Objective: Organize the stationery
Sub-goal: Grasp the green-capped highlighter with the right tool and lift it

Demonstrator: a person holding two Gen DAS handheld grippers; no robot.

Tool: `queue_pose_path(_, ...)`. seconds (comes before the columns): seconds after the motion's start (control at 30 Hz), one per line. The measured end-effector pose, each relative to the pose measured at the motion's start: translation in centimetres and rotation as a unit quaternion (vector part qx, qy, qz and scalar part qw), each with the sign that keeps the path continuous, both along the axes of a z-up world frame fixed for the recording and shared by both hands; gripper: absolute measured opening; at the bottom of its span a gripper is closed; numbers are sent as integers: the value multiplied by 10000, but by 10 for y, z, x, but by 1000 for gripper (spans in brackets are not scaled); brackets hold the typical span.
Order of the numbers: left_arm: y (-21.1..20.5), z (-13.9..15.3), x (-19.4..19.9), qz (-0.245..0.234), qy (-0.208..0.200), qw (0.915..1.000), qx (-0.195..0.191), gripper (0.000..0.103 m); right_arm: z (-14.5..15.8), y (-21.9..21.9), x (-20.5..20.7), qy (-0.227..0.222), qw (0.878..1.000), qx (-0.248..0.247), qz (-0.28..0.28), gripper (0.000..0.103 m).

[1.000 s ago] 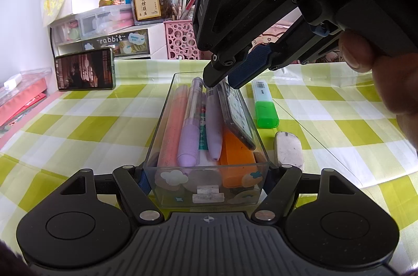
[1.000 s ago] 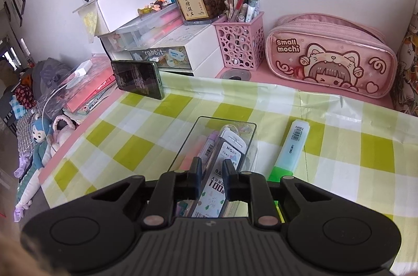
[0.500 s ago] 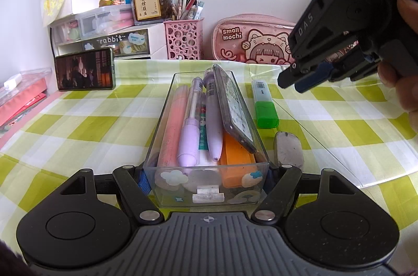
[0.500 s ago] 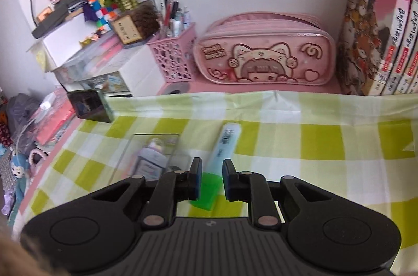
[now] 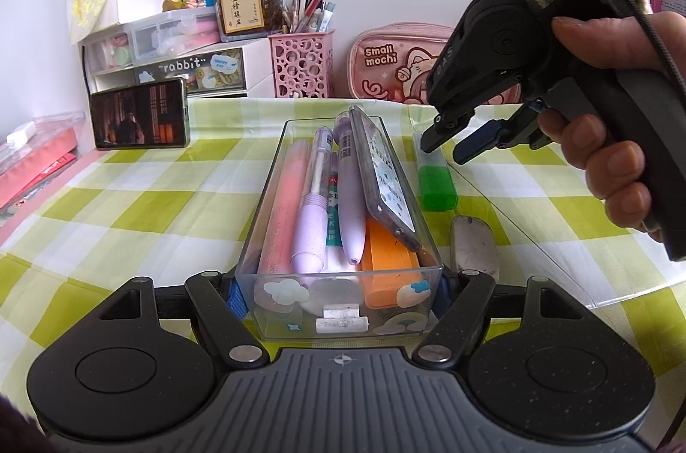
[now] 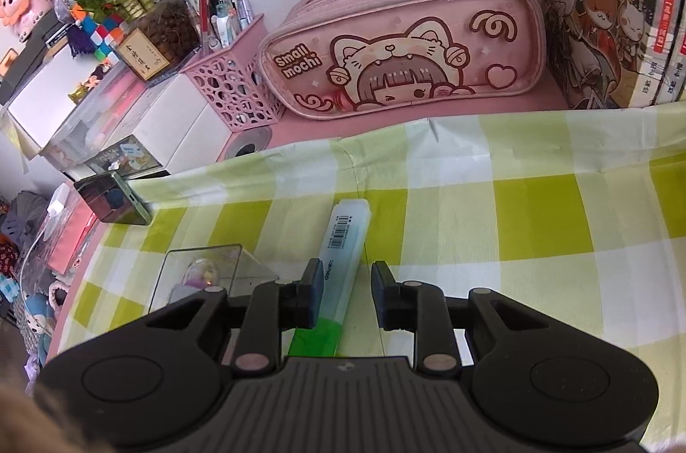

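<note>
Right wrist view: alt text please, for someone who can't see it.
The open right hand-held gripper hovers over a green-capped highlighter lying on the green-checked tablecloth, fingers either side of it. A clear stationery tray sits to its left; a pink pencil case stands against the wall.

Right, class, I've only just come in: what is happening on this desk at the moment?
A person is tidying stationery with a hand-held tool in each hand. The left tool clamps the near end of a clear box already packed with pens. The right tool hangs open over a green-capped highlighter lying on the checked cloth beside the box, not yet gripping it. A worn eraser also lies outside the box.
</note>
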State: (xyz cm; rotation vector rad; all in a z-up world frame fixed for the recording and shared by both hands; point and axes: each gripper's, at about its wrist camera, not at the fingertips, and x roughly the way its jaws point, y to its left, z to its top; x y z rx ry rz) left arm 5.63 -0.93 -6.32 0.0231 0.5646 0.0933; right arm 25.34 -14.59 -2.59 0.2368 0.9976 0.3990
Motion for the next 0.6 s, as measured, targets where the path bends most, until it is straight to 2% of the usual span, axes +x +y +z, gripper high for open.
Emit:
queue_pose_path(0.13,0,0,0,0,-1,10000,0,73,-5,14,13,31,9998,-19,188,42)
queue_pose_path(0.2,0,0,0,1,0,10000,-1,73,-3,22,10,9,9994,-167,289,36)
queue_pose_path(0.27,0,0,0,0,-1,10000,0,73,-4,26,6,-10,9992,-99,375,34)
queue_pose_path(0.4,0,0,0,1,-1,10000,1,73,-2,22,-2,-80,9997,-81,197,33)
queue_pose_path(0.6,0,0,0,2,-1,10000,1,73,8,4,-9,-74,9996,258,-55,33)
